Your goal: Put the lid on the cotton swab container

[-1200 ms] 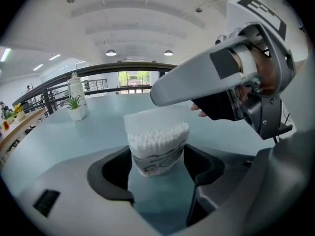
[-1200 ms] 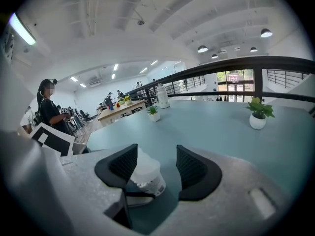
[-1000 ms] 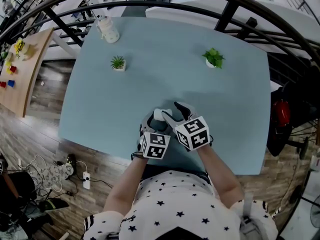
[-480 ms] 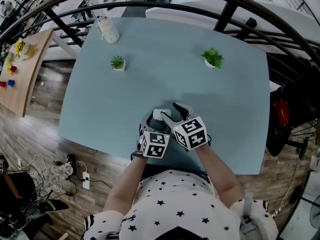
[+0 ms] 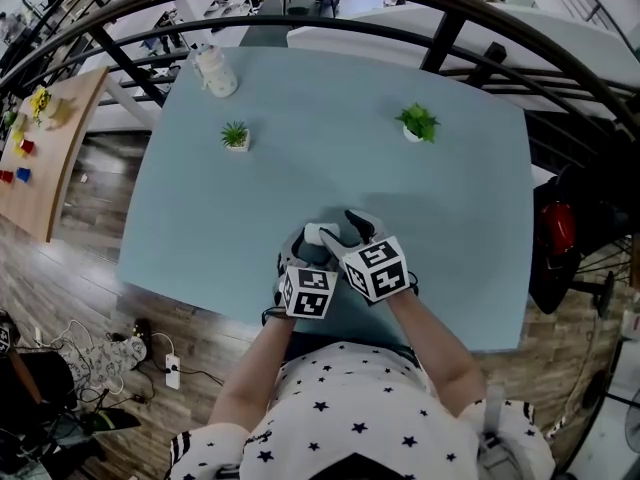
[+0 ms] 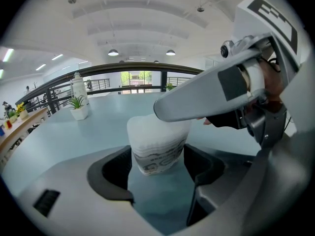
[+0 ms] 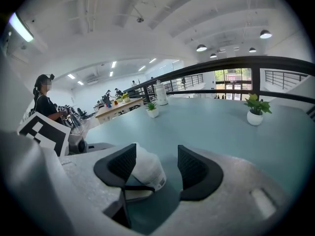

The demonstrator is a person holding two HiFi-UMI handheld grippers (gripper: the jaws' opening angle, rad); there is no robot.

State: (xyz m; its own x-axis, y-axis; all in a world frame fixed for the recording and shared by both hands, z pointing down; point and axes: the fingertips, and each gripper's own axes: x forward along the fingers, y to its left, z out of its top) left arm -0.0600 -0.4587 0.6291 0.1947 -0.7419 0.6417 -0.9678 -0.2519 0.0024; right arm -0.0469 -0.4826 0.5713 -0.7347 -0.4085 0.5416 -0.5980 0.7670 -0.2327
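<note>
The white cotton swab container (image 5: pixel 314 233) stands on the blue table (image 5: pixel 420 228) near its front edge, and its frosted lid (image 6: pixel 156 128) sits on top. My left gripper (image 6: pixel 157 167) is shut on the container's labelled body (image 6: pixel 158 157), with a pad against each side. My right gripper (image 7: pixel 156 168) reaches over from the right, and one of its fingers (image 6: pixel 206 100) crosses above the lid. Its jaws are opening. The container's top (image 7: pixel 145 170) lies between them against the left pad, and there is a gap to the right pad.
Two small potted plants (image 5: pixel 235 134) (image 5: pixel 416 123) and a white bottle (image 5: pixel 214 68) stand at the far side of the table. A black railing (image 5: pixel 455 28) curves behind it. A wooden table with toys (image 5: pixel 45 128) is at the far left. My torso is close to the front edge.
Only the head view has shifted a little. Both grippers stay at the container.
</note>
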